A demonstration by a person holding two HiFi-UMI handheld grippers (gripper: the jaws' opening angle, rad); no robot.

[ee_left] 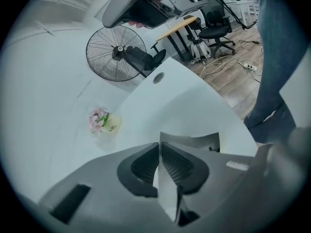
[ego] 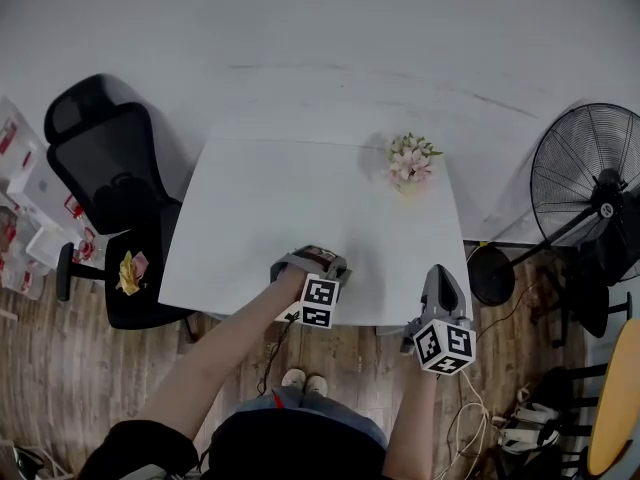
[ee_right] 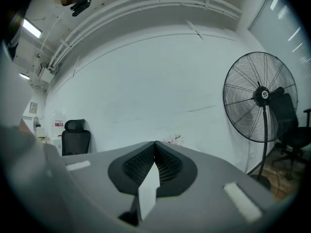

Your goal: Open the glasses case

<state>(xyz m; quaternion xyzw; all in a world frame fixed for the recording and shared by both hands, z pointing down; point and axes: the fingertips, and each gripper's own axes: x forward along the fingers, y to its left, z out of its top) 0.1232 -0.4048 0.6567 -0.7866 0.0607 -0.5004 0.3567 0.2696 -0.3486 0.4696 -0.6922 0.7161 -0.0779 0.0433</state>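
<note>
Glasses case [ee_left: 194, 143], grey edge pinched by left gripper [ee_left: 159, 147], hidden in head view

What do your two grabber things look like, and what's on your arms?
The left gripper and the right gripper are grey, pointed shells with black ribbed pads inside. Each carries a white cube printed with black square markers. The person's sleeve is dark.

A white table [ego: 250, 218] carries a small pot of pink flowers [ego: 410, 163] near its far right corner, well beyond the left gripper [ego: 306, 260] and ahead of the right gripper [ego: 443, 276]. A grey glasses case [ee_left: 192, 142] sits at the left gripper's tips.
</note>
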